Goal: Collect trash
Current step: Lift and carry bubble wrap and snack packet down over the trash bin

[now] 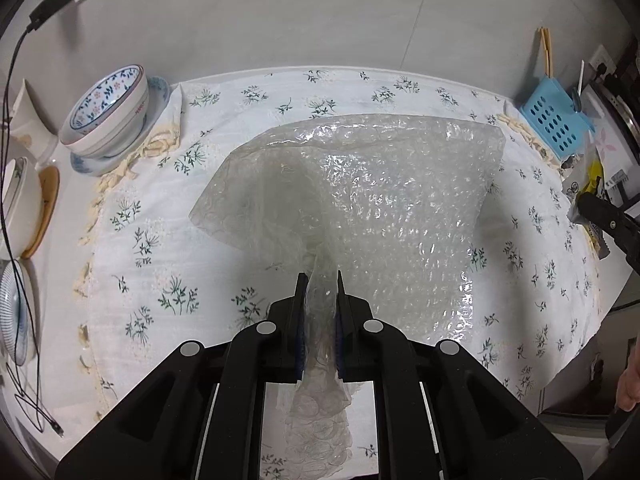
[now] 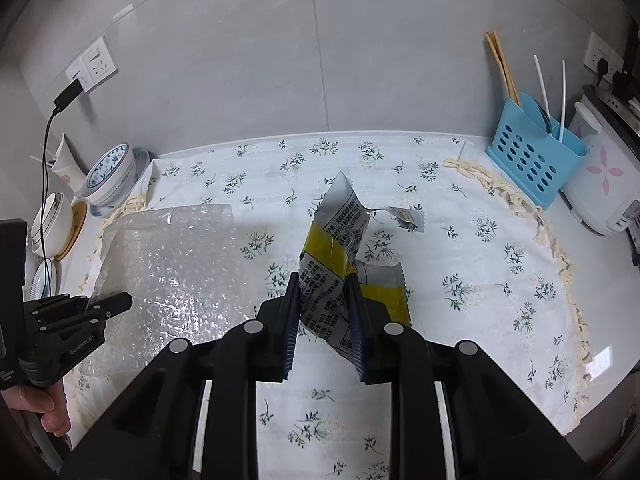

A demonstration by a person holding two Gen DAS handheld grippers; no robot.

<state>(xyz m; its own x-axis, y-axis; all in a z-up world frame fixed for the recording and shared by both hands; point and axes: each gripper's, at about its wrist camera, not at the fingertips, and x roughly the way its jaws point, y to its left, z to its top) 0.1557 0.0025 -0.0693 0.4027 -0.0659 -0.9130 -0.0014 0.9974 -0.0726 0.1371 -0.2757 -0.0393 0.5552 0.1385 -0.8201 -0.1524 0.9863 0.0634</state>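
Observation:
My left gripper point(image 1: 320, 280) is shut on a bunched edge of a clear bubble-wrap sheet point(image 1: 380, 200), which fans out ahead of it over the flowered tablecloth point(image 1: 140, 240). My right gripper point(image 2: 323, 280) is shut on a torn silver-and-yellow snack wrapper point(image 2: 340, 232), held lifted off the cloth with its ragged end pointing up. In the right wrist view the bubble-wrap sheet point(image 2: 172, 264) lies to the left, with the left gripper point(image 2: 116, 302) clamped on its near edge. In the left wrist view the right gripper point(image 1: 588, 204) and the wrapper point(image 1: 592, 188) show at the right edge.
Stacked patterned bowls point(image 1: 108, 116) on a plate, more bowls point(image 1: 20, 200) and a black cable point(image 1: 12, 160) stand at the left. A blue perforated utensil holder point(image 2: 532, 160) with chopsticks and a white appliance point(image 2: 604, 184) stand at the back right. A person's hand point(image 2: 44, 408) holds the left gripper.

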